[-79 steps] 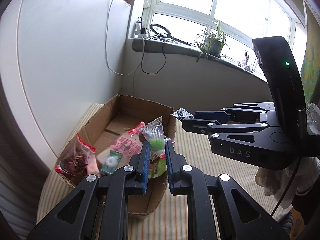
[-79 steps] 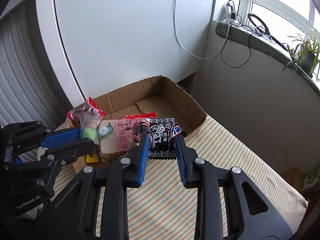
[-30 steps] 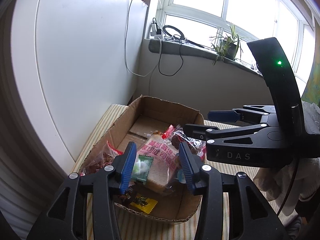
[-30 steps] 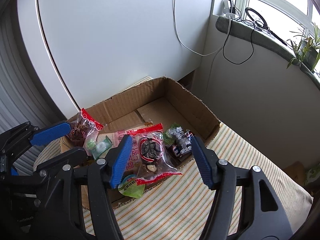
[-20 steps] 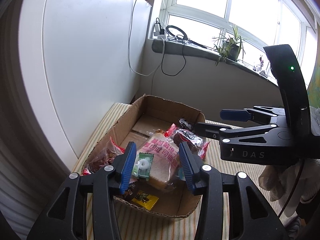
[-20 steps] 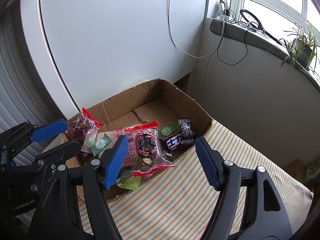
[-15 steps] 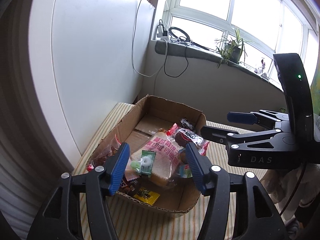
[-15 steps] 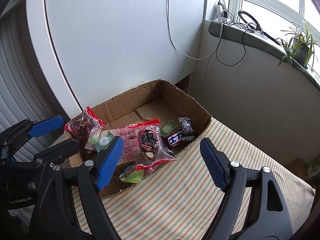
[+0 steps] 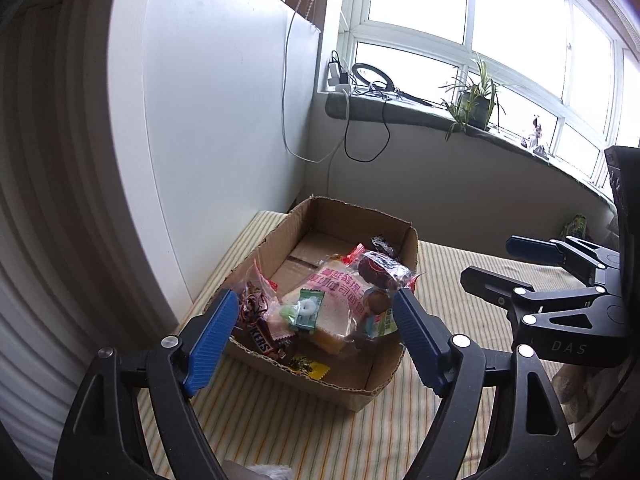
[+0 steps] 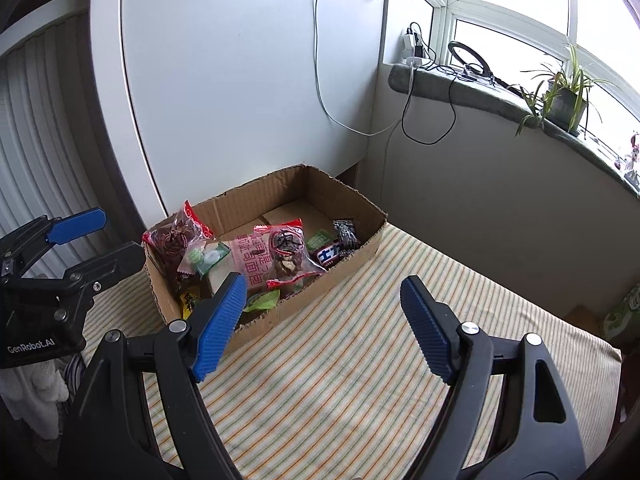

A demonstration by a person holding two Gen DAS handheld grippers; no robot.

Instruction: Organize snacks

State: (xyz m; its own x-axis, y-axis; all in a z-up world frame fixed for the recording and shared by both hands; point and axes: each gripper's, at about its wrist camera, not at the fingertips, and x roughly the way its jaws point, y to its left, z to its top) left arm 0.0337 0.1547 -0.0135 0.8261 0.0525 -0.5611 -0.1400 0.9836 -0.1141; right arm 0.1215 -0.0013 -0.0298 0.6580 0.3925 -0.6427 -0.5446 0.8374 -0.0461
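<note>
Both snacks are now dropped into the cardboard box (image 10: 362, 256) on the striped bed (image 10: 360, 360). The left hand-held gripper (image 9: 312, 334) is opening, empty; the right hand-held gripper (image 10: 322, 320) stands wide, empty, and has pulled back. The black sachet (image 10: 346, 234) probably lies against the box's right wall.

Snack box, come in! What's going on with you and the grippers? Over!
Left gripper empty, jaws opening. Right gripper open, empty. Snacks all in box on striped cloth. Nothing in the way.
</note>
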